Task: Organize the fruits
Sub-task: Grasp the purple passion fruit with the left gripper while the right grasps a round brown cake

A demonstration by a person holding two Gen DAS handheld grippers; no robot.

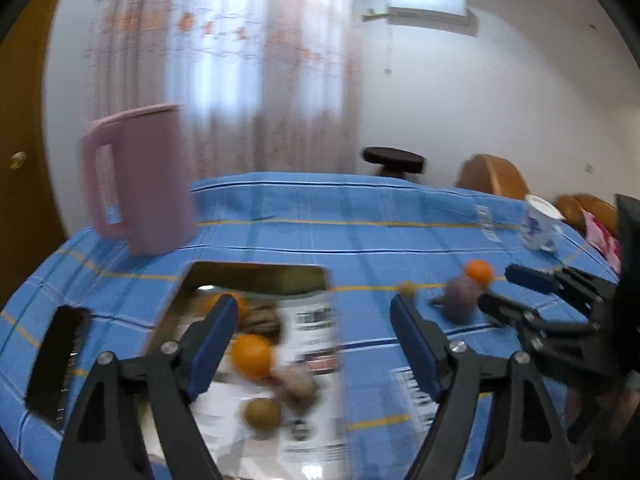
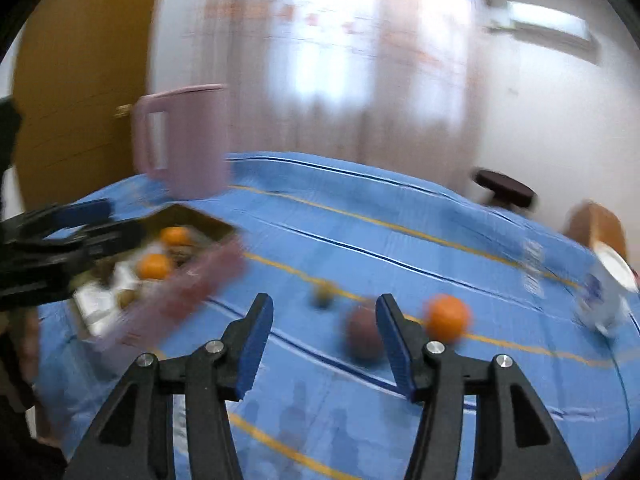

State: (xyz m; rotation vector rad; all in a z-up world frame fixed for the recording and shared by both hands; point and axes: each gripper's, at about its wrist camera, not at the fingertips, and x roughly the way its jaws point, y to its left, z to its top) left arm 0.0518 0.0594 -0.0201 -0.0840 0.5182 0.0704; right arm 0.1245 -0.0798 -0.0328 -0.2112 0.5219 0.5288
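My left gripper [image 1: 316, 340] hangs open over an open cardboard box [image 1: 256, 276]. The box holds two oranges [image 1: 252, 356], a kiwi [image 1: 262, 414] and a brownish fruit [image 1: 298, 388]; nothing sits between the pads. Three fruits lie loose on the blue cloth: an orange [image 2: 446, 318], a dark purple fruit [image 2: 362, 332] and a small yellow-green fruit [image 2: 322, 294]. My right gripper [image 2: 325, 340] is open just short of them, its right finger covering part of the purple fruit. It also shows in the left wrist view as the right gripper [image 1: 500, 286]. Both views are blurred.
A tall pink pitcher [image 1: 140, 180] stands behind the box at the back left. A white and blue cup [image 1: 540, 224] sits near the table's right edge. A dark stool [image 1: 394, 160] and brown chairs [image 1: 496, 176] stand beyond the checked blue cloth [image 1: 320, 208].
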